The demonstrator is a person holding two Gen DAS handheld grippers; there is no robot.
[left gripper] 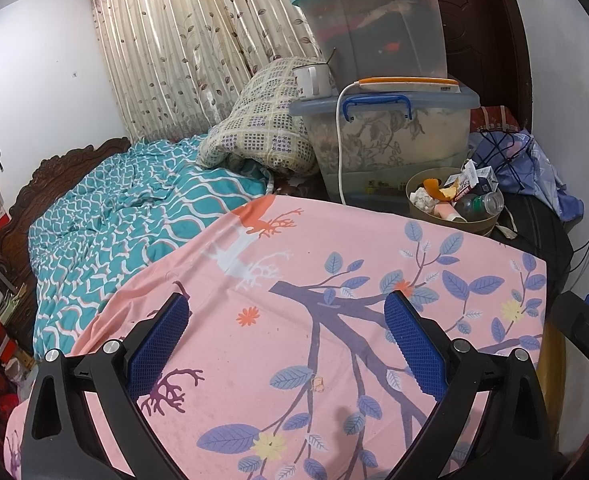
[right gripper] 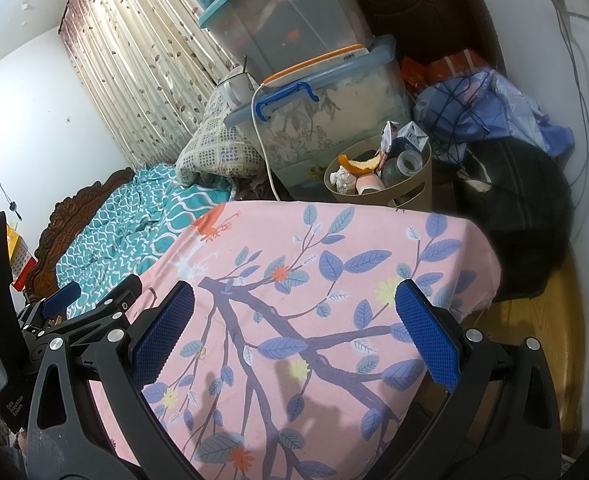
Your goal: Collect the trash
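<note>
Both tongs hung released and empty over the pink floral sheet (left gripper: 294, 320), their blue pads spread wide with nothing between them. The left tongs (left gripper: 286, 338) and the right tongs (right gripper: 294, 326) sat side by side above the near part of that sheet, and each showed at the edge of the other's view.

The landmark here was the tan waste bin (left gripper: 452, 220), which stood just beyond the far edge of the pink sheet, in front of the lower clear storage box (left gripper: 390, 148). The trash was already in it: orange peel (right gripper: 360, 164), crumpled tissue (right gripper: 340, 178), a clear plastic bottle (right gripper: 404, 164), a small carton (right gripper: 412, 136) and a pink tube-like thing (right gripper: 368, 184), heaped to the rim. A white cable (left gripper: 339, 148) ran down the storage box just left of the bin. Right of the bin lay bundled blue cloth (right gripper: 494, 108) and a dark bag (right gripper: 522, 216).

Near the bin, no loose litter showed on the sheet, so the collecting step looked largely finished, or else paused between pieces. One small pale speck (left gripper: 317, 383) lay on the sheet between the left pads; whether it was rubbish or print was unclear. The next move likely called for checking that speck, then scanning the teal quilt (left gripper: 134, 208) left of the bin for anything missed.
</note>
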